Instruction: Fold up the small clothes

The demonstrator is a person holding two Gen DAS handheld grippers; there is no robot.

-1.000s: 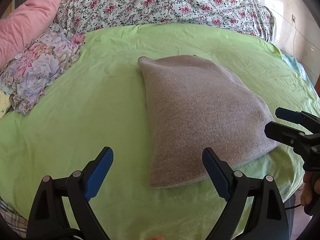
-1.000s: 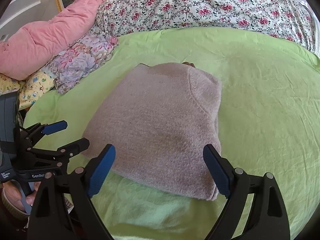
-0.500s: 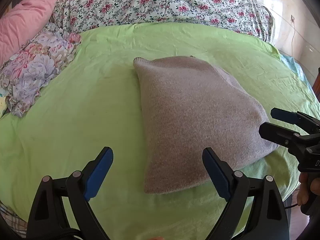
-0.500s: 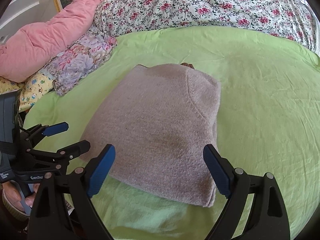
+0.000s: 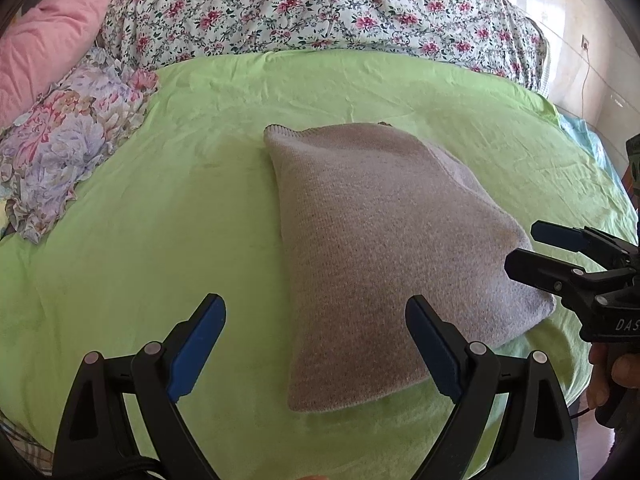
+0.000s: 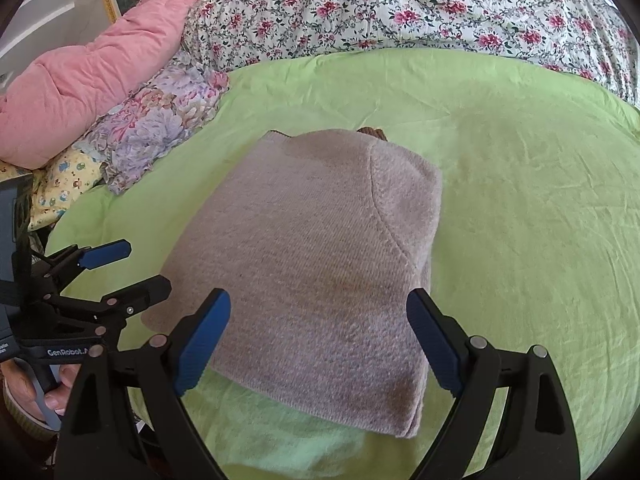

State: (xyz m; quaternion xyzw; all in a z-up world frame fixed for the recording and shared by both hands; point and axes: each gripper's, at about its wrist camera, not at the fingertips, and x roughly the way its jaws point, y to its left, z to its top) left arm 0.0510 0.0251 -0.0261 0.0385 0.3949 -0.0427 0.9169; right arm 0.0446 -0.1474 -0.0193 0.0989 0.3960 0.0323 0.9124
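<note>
**Mia:** Where is the gray sweater [image 5: 384,248]?

**Ben:** It lies folded in a neat block in the middle of the green sheet [image 5: 160,216]. It is flat, and nothing holds it.

**Mia:** Did anything just change?

**Ben:** Only a little. A second ago the sweater sat a bit closer to the left gripper [image 5: 316,344] in its view. Now it looks a bit farther off and more in the middle. The fold looks the same as before. I think the folding is about done and the tools are backing away.

**Mia:** Are the tools pinching it?

**Ben:** No. The left gripper is spread wide with nothing between its blue pads. The right gripper [image 6: 320,340] is spread wide too. It hovers above the near edge of the sweater.

**Mia:** What about the edges?

**Ben:** The near edge is thick and rounded. The right side shows stacked layers. A tiny brown bit [image 6: 374,133] peeks out at the far edge.

**Mia:** Is there room to move?

**Ben:** Yes, lots of bare sheet on both sides and behind. The flowery pillow [image 5: 68,144] and pink pillow [image 6: 96,80] sit well apart on the left. The flowery blanket [image 5: 320,8] is far at the back.
</note>
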